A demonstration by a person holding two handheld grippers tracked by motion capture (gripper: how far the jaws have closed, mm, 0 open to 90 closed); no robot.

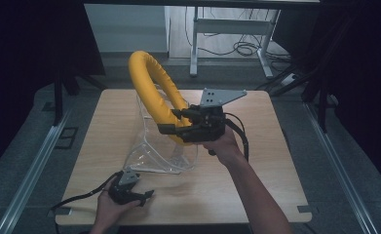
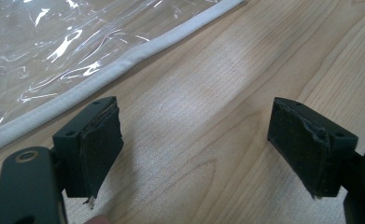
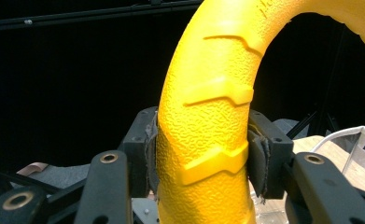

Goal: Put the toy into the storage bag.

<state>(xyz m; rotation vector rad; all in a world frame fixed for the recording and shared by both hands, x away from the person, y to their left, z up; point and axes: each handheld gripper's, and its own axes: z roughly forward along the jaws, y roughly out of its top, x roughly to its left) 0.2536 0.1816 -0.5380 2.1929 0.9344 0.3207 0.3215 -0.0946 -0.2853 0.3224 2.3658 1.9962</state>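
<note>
The right gripper (image 1: 176, 122) has its fingers (image 3: 145, 154) pinching the yellow ring (image 1: 154, 92) and holds it up at the centre of the high view, its lower end at the mouth of the clear plastic bag (image 1: 151, 151) on the surface (image 1: 256, 180). The left gripper (image 1: 142, 196) rests at lower left with its fingers (image 2: 94, 144) spread on nothing, just beside the bag's white hem (image 2: 101, 79). The step looks like getting the ring in or out of the bag – which one cannot be told – so the next move calls for the left fingers to pin that hem

A light wooden table (image 1: 256, 180) carries a clear plastic bag (image 1: 154, 151), apparently white-edged, lying directly on it.
</note>
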